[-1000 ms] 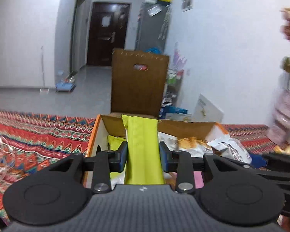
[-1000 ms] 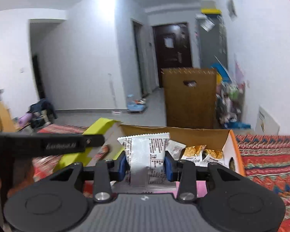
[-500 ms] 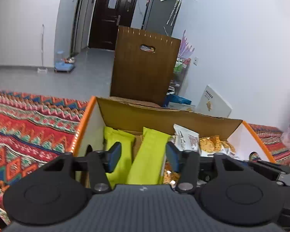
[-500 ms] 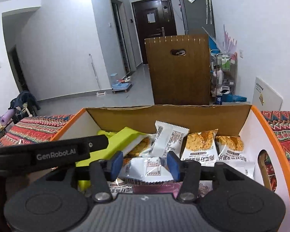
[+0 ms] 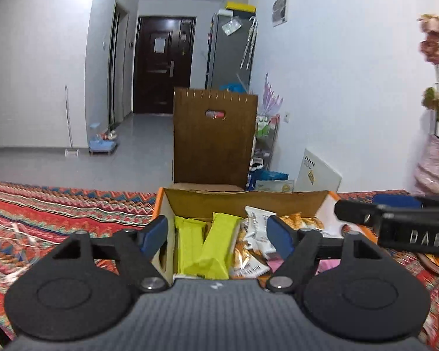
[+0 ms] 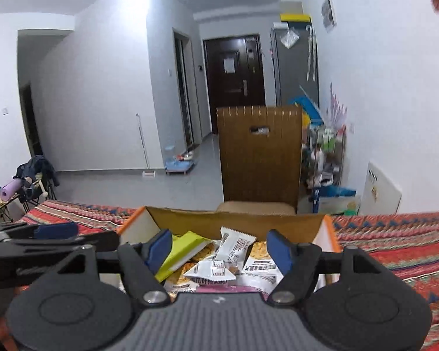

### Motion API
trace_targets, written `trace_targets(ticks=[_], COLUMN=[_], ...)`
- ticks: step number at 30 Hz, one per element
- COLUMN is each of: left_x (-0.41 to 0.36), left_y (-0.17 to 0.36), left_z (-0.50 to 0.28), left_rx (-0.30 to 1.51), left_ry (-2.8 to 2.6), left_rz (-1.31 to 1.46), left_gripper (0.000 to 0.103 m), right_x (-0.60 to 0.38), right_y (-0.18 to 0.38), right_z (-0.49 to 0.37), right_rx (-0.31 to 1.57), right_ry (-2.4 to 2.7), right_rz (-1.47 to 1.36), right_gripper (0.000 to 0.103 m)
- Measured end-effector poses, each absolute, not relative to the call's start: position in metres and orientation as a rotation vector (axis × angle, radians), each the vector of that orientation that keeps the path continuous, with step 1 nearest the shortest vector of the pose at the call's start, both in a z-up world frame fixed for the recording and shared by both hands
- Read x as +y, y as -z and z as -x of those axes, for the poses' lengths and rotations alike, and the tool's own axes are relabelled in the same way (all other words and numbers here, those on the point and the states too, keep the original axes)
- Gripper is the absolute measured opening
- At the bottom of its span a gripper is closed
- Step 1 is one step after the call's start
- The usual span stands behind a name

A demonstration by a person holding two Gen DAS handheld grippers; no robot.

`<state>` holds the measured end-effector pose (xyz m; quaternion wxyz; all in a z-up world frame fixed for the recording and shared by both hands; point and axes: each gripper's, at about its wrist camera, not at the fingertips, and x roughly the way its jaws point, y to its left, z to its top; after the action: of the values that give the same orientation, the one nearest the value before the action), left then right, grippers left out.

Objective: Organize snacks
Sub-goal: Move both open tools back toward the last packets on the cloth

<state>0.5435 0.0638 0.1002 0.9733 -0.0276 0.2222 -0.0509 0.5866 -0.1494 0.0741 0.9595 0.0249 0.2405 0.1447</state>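
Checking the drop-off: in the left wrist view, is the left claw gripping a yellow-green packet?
No, the left claw is opening with nothing pressed between its pads; the yellow-green packets lie in the box.

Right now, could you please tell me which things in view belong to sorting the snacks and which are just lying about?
Part of the job:
- cardboard box
- yellow-green packets
- white packets
- orange-printed packets
- left gripper and right gripper, jaws opening, nothing held

Lying about:
- patterned cloth
- brown chair
- dark door
- fridge
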Motion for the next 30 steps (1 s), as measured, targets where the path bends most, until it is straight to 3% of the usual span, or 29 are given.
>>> trace_targets(ticks=[6,13,21,30], left_x=[0.057,0.051,0.038,0.033], left_y=[-0.125,-0.125,-0.093,-0.038], left_z=[-0.451,-0.338,-0.237,-0.193], left_rx=[0.391,0.370,0.420,0.598], left_ry=[0.120,0.163,0.131,0.088], left_rz=[-0.002,0.045,0.076,0.098], left_gripper=[0.087,0.097,0.099,0.099], right_x=[-0.171,-0.197,-0.215,-0.231], right_y=[-0.106,-0.102,-0.074,-0.019], right_z=[-0.506,-0.393,-0.285,-0.216], right_rx=[0.442,0.443,0.454,0.590], right_ry=[-0.284,-0.294,-0.294,-0.261], right_rz=[0.000,0.064,0.053,0.009], right_gripper=[0.080,0.088,0.090,0.090])
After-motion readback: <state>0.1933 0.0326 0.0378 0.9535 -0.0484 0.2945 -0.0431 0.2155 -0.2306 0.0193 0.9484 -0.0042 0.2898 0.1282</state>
